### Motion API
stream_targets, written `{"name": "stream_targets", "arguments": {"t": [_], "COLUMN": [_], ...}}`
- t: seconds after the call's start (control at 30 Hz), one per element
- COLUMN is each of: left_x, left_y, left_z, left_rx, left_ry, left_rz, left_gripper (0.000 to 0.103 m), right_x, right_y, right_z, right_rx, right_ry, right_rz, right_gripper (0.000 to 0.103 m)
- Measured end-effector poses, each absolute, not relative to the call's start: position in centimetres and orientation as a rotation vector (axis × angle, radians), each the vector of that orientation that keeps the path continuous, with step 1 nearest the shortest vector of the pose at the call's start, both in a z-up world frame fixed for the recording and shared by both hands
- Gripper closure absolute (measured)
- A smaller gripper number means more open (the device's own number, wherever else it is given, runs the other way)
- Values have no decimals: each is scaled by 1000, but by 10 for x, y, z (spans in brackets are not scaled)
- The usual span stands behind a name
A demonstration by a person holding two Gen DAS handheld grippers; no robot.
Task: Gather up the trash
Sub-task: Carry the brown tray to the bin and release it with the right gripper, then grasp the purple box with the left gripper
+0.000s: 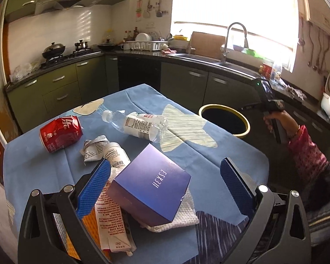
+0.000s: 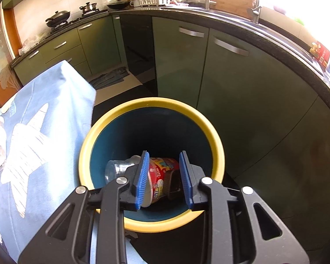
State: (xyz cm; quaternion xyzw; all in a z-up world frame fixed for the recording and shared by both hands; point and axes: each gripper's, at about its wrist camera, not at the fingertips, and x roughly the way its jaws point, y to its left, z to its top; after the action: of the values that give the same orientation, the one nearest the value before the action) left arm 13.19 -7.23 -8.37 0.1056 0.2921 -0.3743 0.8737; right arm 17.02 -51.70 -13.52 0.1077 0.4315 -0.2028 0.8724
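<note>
The left gripper [image 1: 165,180] hangs wide open over the table [image 1: 231,154], its blue pads either side of a purple box [image 1: 151,189] without touching it. The box lies on a white napkin [image 1: 182,217], crowded by a tube [image 1: 114,154] and a printed wrapper [image 1: 107,220]; a red can [image 1: 61,133] and a clear bottle [image 1: 140,126] lie farther off. The right gripper [image 2: 165,180] points down into the yellow-rimmed bin [image 2: 217,154] beside the table, jaws narrowly parted and gripping nothing. Below them in the bin lie a red cup [image 2: 162,169] and another bottle [image 2: 118,169].
</note>
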Motion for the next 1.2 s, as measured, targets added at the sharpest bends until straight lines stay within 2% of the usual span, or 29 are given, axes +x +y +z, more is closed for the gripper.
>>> {"name": "stream_targets", "arguments": {"t": [0.57, 0.83, 0.9, 0.97, 1.2], "left_x": [129, 128, 126, 126, 127], "left_y": [-80, -87, -87, -87, -87], "left_z": [-112, -128, -129, -131, -128], "left_rx": [592, 656, 665, 677, 654], "left_ry": [536, 543, 531, 528, 512], "left_rz": [-858, -883, -872, -857, -835], "left_gripper": [5, 5, 10, 20, 22], "right_x": [180, 184, 185, 186, 186], "right_y": [-496, -485, -484, -484, -484], "right_z": [-135, -133, -134, -134, -135], "right_rx": [203, 182, 180, 181, 189], "right_ry": [934, 940, 941, 943, 942], "right_rz": [-373, -362, -359, -354, -338], "right_gripper": [75, 75, 75, 75, 75]}}
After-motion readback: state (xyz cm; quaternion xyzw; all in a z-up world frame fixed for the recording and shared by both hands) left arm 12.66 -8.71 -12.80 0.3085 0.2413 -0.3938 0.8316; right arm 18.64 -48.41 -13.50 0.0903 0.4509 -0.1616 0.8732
